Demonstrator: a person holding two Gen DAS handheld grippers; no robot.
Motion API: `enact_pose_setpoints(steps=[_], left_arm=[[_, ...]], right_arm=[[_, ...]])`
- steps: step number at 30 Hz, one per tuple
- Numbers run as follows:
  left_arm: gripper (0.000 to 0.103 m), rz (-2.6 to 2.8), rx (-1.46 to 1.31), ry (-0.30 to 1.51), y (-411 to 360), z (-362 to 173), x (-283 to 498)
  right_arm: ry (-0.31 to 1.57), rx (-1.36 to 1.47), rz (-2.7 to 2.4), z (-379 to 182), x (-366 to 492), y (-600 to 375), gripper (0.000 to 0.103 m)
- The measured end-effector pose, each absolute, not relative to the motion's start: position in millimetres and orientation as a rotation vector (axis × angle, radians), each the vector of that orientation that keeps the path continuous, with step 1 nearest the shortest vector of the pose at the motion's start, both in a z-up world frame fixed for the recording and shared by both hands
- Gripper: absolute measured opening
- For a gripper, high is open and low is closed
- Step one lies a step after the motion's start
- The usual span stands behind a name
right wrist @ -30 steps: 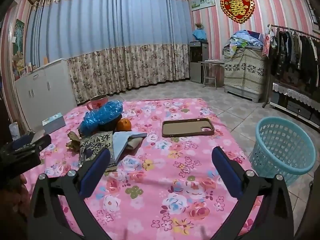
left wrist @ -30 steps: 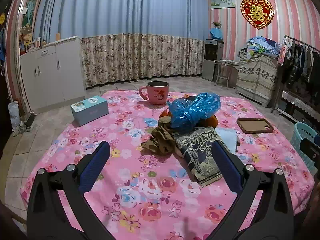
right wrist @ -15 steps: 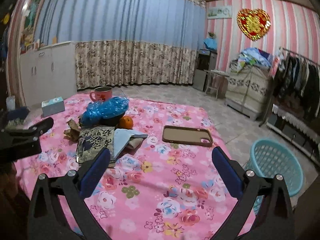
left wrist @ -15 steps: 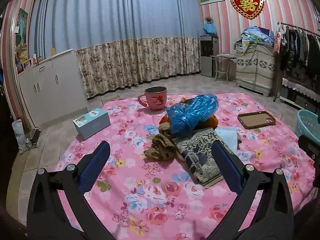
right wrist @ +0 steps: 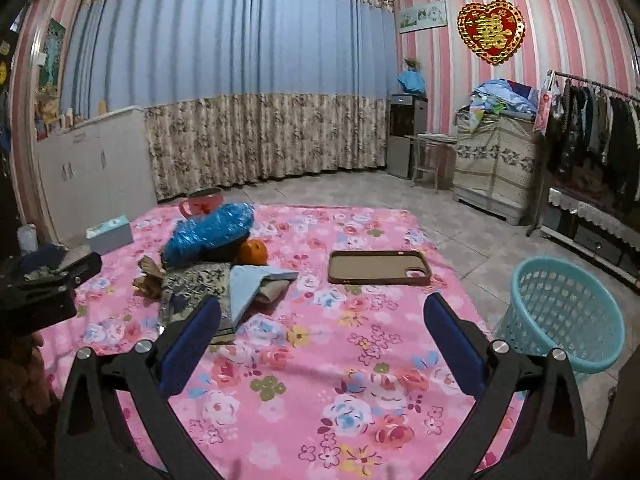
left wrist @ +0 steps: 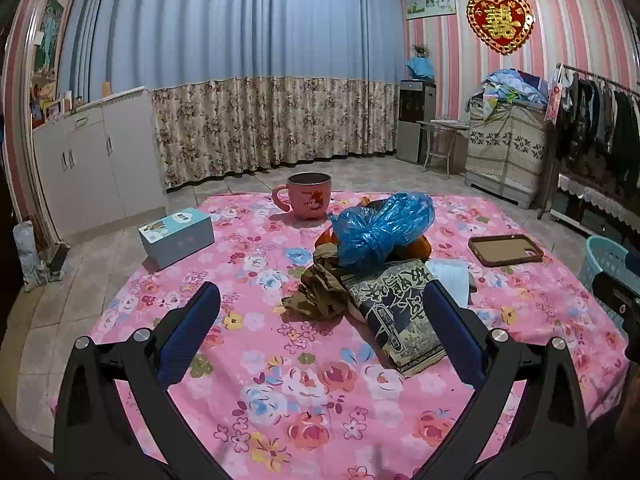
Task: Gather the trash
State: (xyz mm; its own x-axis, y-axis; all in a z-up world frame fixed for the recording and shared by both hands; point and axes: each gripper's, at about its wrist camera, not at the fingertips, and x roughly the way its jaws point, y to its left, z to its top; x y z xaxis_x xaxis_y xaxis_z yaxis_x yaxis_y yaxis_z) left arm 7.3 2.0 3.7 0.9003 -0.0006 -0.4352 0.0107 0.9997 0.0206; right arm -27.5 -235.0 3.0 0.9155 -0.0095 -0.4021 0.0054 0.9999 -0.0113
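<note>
The left tongs [left wrist: 320, 316] hang wide apart with nothing between their blue pads, above the near part of a surface covered by a pink floral cloth [left wrist: 280, 380]. The right tongs [right wrist: 322, 320] are spread just as wide and hold nothing, over the same cloth nearer its right edge.

The trash sits in a loose heap near the middle of the surface. A crumpled blue plastic bag [left wrist: 384, 228] lies on top at the far side, partly covering an orange fruit [right wrist: 253, 252]. Just in front of the bag a crumpled brown paper scrap [left wrist: 320, 292] touches a flat dark printed packet with pale lettering [left wrist: 396, 312], and a folded light-blue paper [right wrist: 250, 284] lies against the packet's right side.

Beyond the heap stands an upright pink mug with a cartoon print [left wrist: 308, 196]. A light-blue rectangular tissue box [left wrist: 176, 236] rests well apart from the heap, toward the left edge. A brown phone case [right wrist: 378, 267] lies flat, inner side up, to the right of the heap. A turquoise perforated plastic basket [right wrist: 560, 316] stands on the tiled floor just beside the right edge of the surface.
</note>
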Motion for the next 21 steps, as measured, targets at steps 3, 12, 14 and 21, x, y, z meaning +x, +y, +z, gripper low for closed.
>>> enact_pose_setpoints(steps=[3,12,14,21], left_arm=[[0.098,-0.007,0.018,0.450,1.6,2.8,6.7],[0.098,-0.008,0.007,0.465,2.4,1.1,8.4],[0.098,-0.008,0.012,0.464,2.1,0.8,8.7],[0.098,-0.008,0.012,0.464,1.8,-0.3,9.9]], right_arm=[[0.395,-0.007,-0.006,3.8,-29.7,-234.2,0.099],[0.396,0.032,0.022,3.6,-29.7,-238.4,0.099],[0.399,0.027,0.023,2.4,-29.3,-237.8,0.099],[0.401,0.024,0.024,1.4,-29.9,-236.1,0.099]])
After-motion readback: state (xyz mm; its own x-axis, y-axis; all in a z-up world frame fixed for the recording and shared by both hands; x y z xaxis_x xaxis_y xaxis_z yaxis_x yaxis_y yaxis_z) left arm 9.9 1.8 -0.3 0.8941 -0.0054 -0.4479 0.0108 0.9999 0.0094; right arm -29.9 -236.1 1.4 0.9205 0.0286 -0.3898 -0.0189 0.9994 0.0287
